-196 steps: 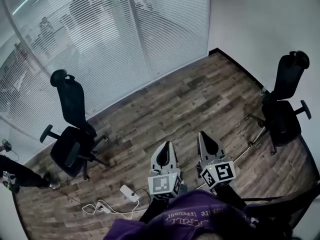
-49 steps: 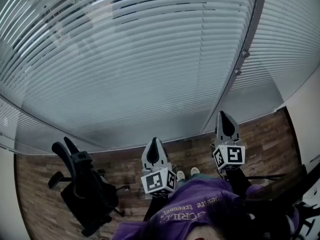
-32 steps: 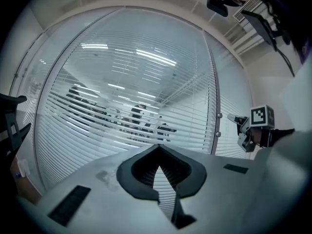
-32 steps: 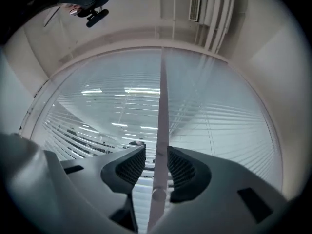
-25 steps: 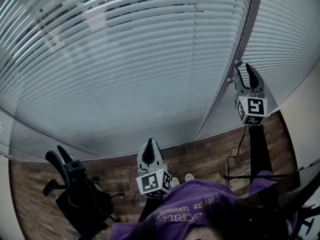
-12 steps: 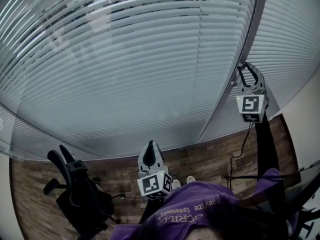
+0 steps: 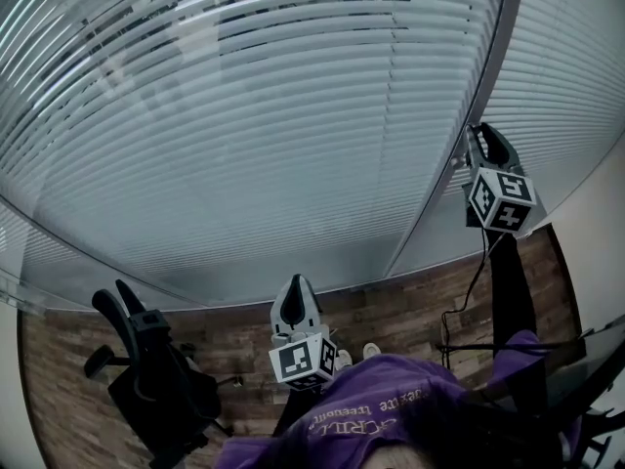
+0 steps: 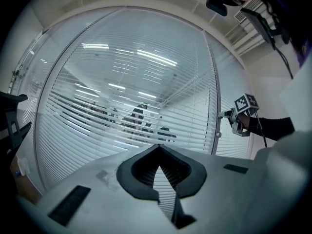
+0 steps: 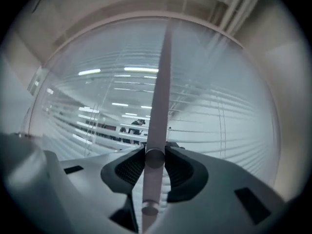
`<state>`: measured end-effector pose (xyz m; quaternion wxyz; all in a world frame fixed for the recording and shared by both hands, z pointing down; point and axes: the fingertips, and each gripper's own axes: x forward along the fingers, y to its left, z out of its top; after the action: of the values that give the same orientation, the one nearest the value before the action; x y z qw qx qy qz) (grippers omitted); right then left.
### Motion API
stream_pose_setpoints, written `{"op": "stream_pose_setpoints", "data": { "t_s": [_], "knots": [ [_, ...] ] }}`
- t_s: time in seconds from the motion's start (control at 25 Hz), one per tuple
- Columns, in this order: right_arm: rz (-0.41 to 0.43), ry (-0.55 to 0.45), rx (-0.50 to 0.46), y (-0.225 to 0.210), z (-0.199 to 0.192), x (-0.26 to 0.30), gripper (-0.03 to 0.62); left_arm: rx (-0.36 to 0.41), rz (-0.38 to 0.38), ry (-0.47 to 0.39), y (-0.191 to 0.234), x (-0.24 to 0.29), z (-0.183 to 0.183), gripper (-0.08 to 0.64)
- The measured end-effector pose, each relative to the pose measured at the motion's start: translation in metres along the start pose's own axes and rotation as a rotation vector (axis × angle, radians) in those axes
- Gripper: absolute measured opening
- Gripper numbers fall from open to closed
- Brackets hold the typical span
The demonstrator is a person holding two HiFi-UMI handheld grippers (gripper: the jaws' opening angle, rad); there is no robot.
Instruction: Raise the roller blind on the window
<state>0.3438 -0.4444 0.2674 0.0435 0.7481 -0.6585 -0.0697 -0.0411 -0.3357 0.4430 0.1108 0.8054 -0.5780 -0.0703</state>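
A slatted blind [image 7: 244, 115] hangs behind glass, next to a grey vertical post [image 7: 488, 57]. My right gripper [image 7: 475, 137] is raised to that post. In the right gripper view a small round knob [image 9: 155, 158] on the post [image 9: 161, 82] sits between the pads, which have just been closing and now touch it on both sides. A second knob [image 9: 150, 208] shows lower on the post. My left gripper [image 7: 293, 283] hangs low and level, short of the glass, shut with nothing in it. The left gripper view shows the right gripper [image 8: 235, 120] at the post.
A black office chair [image 7: 146, 379] stands on the wood floor at lower left. A dark cable [image 7: 471, 291] hangs below my right arm. People show faintly beyond the blind [image 8: 141, 116]. A white wall [image 7: 596, 213] closes in on the right.
The right gripper has narrowed its jaws onto the knob on the post and rolled, so its marker cube now sits tilted. The left gripper has stayed where it was.
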Motion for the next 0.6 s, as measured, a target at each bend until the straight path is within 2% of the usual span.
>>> {"op": "stream_pose_setpoints", "data": {
  "t_s": [0.24, 0.32, 0.36, 0.44, 0.6],
  "knots": [
    [0.032, -0.028, 0.569, -0.016, 0.003, -0.001, 0.124, -0.004, 0.019, -0.003, -0.002, -0.005, 0.004, 0.002],
    [0.053, -0.039, 0.714, -0.02, 0.006, -0.001, 0.124, -0.004, 0.024, -0.005, -0.003, -0.006, 0.009, 0.002],
    [0.062, -0.042, 0.745, -0.02, 0.006, 0.0, 0.124, -0.004, 0.026, -0.005, -0.003, -0.006, 0.011, 0.002],
    [0.069, -0.045, 0.706, -0.017, 0.005, 0.001, 0.124, -0.004, 0.027, -0.005, -0.002, -0.007, 0.009, 0.002],
    [0.075, -0.037, 0.42, -0.004, 0.007, -0.006, 0.126, -0.002, 0.021, -0.013, 0.002, -0.011, 0.01, 0.002]
  ]
}}
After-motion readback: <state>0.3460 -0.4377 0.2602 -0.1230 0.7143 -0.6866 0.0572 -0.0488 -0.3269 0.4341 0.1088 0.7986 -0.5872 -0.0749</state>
